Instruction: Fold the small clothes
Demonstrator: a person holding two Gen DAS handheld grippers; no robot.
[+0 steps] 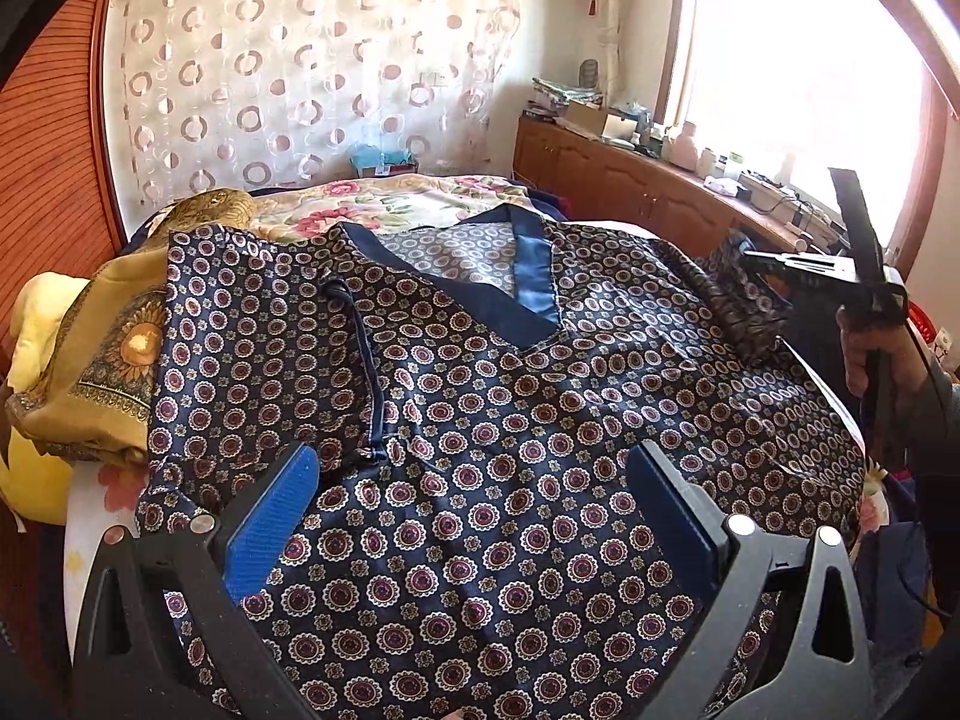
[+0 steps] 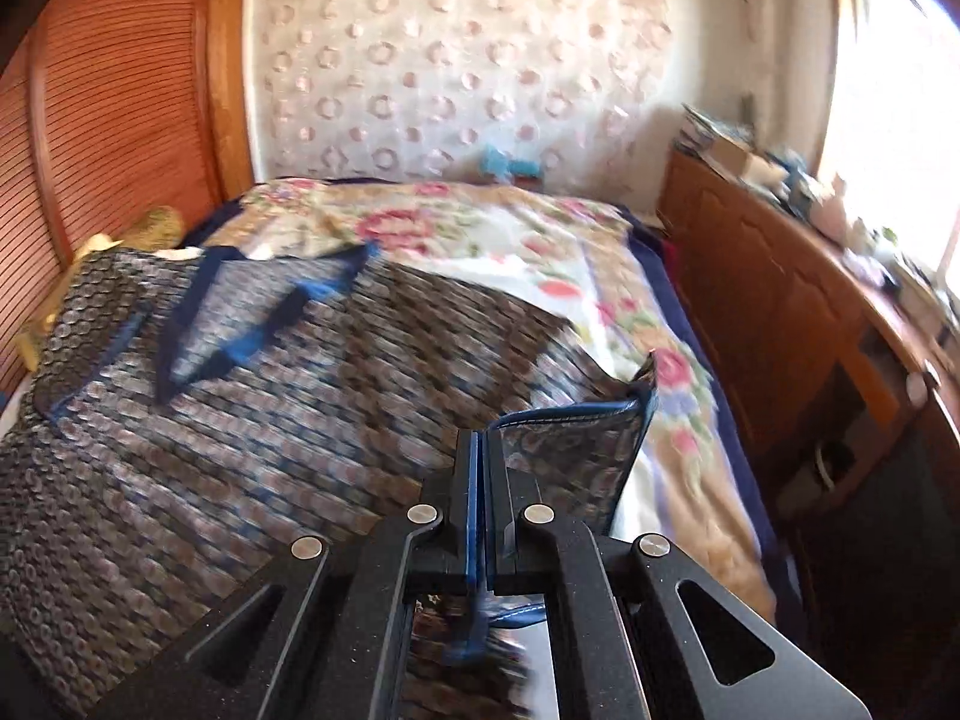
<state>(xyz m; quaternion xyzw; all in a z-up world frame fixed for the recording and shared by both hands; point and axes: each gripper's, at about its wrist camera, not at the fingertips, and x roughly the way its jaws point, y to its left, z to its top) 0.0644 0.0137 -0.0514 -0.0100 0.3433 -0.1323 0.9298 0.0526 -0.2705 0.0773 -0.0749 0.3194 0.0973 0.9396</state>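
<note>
A dark patterned shirt (image 1: 480, 420) with a blue V-neck lies spread front-up on the bed (image 2: 600, 276), covering its near half. The left gripper (image 1: 468, 510) hovers over the shirt's near hem with its jaws wide apart and nothing between them. The right gripper (image 2: 480, 480) is clamped tight on the shirt's right sleeve (image 2: 576, 450), lifted off the flowered cover — this view is motion-blurred, so the print smears. The sleeve's far tip and the shirt's near edge are cut off.
</note>
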